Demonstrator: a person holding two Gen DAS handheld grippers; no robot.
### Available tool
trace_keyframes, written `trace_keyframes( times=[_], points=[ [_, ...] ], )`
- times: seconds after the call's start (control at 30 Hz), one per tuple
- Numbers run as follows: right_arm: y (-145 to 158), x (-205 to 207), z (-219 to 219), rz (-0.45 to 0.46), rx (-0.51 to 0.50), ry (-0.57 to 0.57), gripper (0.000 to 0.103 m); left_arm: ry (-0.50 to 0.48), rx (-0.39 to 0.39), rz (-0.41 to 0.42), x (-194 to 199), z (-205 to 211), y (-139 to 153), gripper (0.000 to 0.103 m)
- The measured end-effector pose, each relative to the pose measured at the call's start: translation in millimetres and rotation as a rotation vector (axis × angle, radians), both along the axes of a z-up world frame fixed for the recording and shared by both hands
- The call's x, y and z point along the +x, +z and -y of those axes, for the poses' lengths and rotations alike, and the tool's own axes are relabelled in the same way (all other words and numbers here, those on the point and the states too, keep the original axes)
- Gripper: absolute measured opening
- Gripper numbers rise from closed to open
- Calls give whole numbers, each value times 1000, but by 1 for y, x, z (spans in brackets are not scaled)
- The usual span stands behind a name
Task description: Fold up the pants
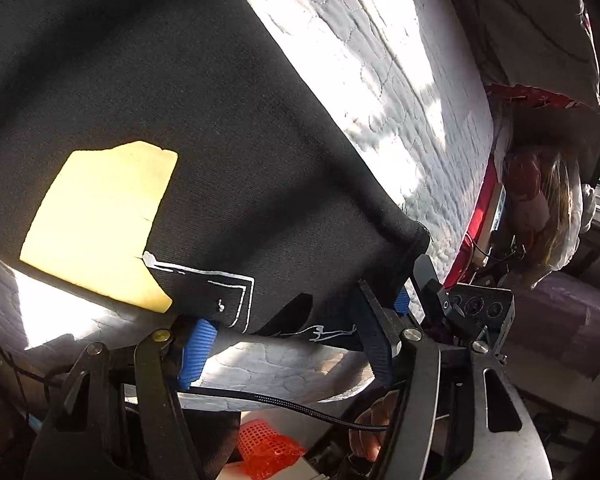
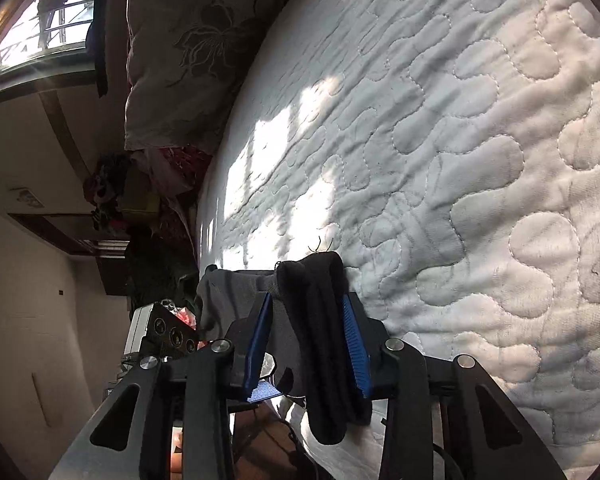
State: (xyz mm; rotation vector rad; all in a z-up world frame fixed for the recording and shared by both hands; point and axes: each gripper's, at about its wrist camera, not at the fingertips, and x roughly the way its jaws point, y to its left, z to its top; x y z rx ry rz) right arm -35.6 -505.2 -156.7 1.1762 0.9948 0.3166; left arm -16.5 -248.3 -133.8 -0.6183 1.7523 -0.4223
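Black pants point(image 1: 148, 92) lie flat on a white quilted mattress point(image 1: 380, 80), at its near edge. Long axis runs from the hem close to the camera up and away toward the frame's upper left. A yellow patch point(image 1: 100, 224) and white line print point(image 1: 228, 284) mark the fabric near that hem.

Left gripper point(image 1: 300, 320): jaws spread, pants hem lying between the blue pads point(image 1: 198, 346); pads do not visibly press the cloth, so released.

Right gripper point(image 2: 308, 332): a bunched black fold of the pants point(image 2: 324, 320) sits between its jaws, resting against the right-hand pad; the other pad stands clear. Whether it is clenched I cannot tell.

A floral pillow point(image 2: 188, 40) lies at the mattress's far side.
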Motion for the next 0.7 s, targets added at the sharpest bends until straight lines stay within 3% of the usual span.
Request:
trace_keyframes(
  times=[0.07,0.33,0.43,0.53,0.7],
  points=[
    [-4,-4,4,3,37,-11,33,-17,-35,-10,1,6,-1,37],
    [-10,-7,10,12,88,-56,34,1,-67,-60,-2,-3,-10,25],
    [-4,0,3,0,21,-21,33,-13,-54,-51,-3,-1,-7,22],
    [2,3,-1,-34,-89,-3,16,-40,-48,-55,-4,4,-4,12],
    [21,-5,-5,-11,-150,-18,14,-44,-77,-85,-8,5,2,7]
  ],
)
